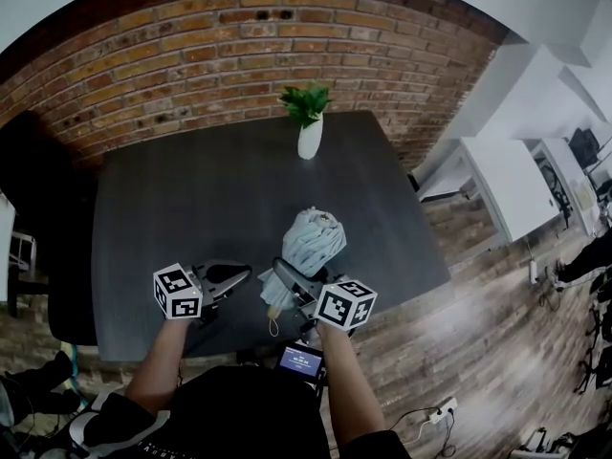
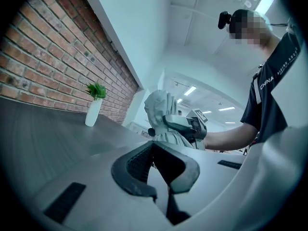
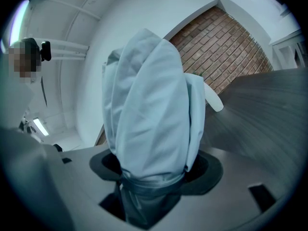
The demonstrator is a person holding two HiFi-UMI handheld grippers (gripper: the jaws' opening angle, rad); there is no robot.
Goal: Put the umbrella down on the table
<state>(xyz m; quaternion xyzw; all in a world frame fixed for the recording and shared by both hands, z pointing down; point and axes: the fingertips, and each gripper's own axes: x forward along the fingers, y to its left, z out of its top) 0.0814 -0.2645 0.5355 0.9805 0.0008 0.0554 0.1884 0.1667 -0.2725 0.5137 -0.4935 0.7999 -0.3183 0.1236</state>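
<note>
A folded pale blue umbrella stands tilted over the near part of the dark table, its canopy end up. My right gripper is shut on its lower, strapped part. In the right gripper view the umbrella fills the middle and the right gripper clamps it from both sides. My left gripper hovers just to the left of it, apart from it, with its jaws together and nothing in them. From the left gripper, the umbrella shows beyond, with the right gripper on it.
A white vase with a green plant stands at the table's far middle, near the brick wall. A dark chair sits at the left. Wooden floor and white furniture lie to the right.
</note>
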